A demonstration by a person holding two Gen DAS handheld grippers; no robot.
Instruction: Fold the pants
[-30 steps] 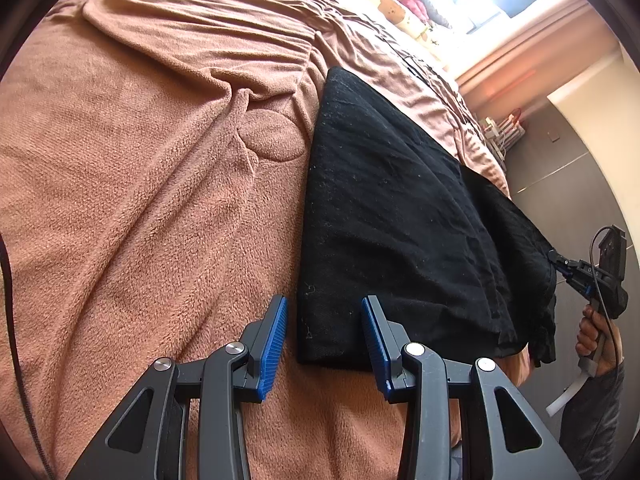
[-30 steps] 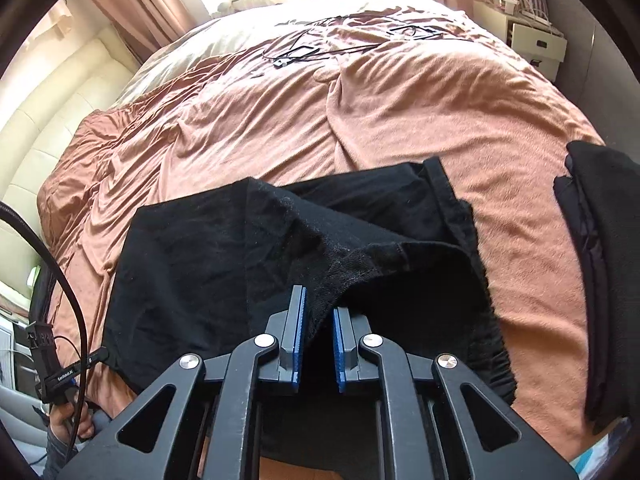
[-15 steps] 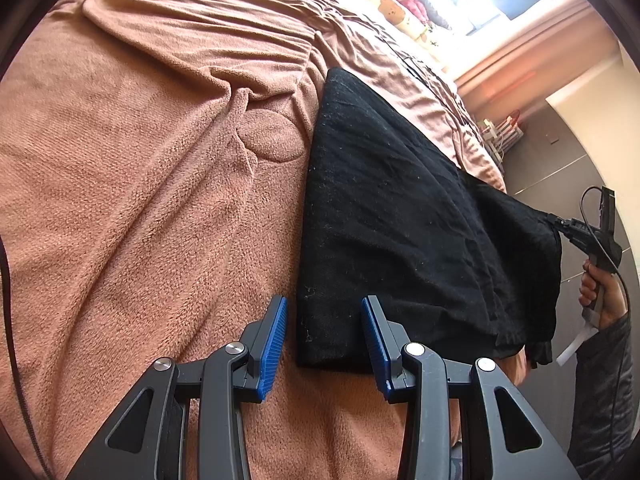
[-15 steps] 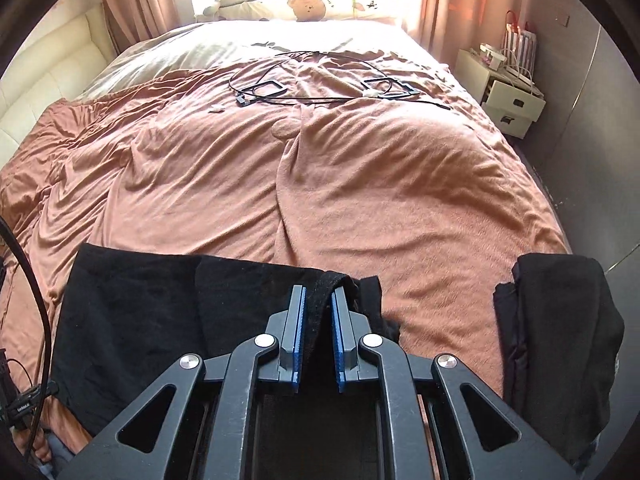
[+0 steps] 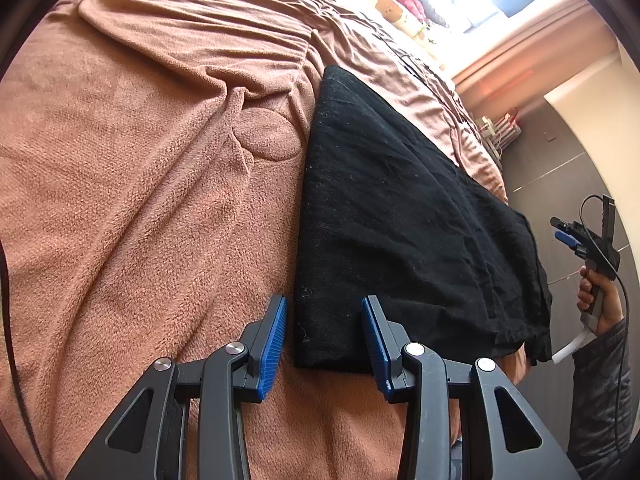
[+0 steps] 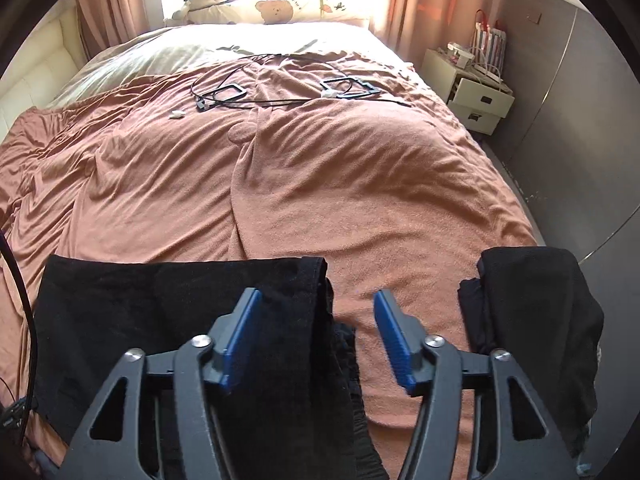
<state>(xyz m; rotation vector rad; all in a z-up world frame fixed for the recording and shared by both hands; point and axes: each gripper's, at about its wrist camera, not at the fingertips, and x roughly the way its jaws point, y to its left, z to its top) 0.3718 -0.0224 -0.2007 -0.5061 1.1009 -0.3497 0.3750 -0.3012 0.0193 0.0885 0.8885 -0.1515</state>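
Note:
The black pants [image 5: 400,232] lie folded flat on the brown blanket [image 5: 140,200] near the bed's near edge. My left gripper [image 5: 324,340] is open, its blue pads on either side of the pants' near corner, holding nothing. In the right wrist view the pants [image 6: 160,320] lie at lower left. My right gripper [image 6: 318,336] is open and empty above their right edge. It also shows in the left wrist view [image 5: 560,236], off the bed's side, apart from the cloth.
A second pile of black clothing [image 6: 536,328] lies at the bed's right edge. Black cables and frames [image 6: 280,92] lie further up the bed. Pillows and plush toys [image 6: 280,8] sit at the head. A white nightstand [image 6: 472,96] stands at right.
My right gripper was shut on the pants' edge, carried it over and has opened, letting it drop onto the folded pants. My left gripper has stayed open in place.

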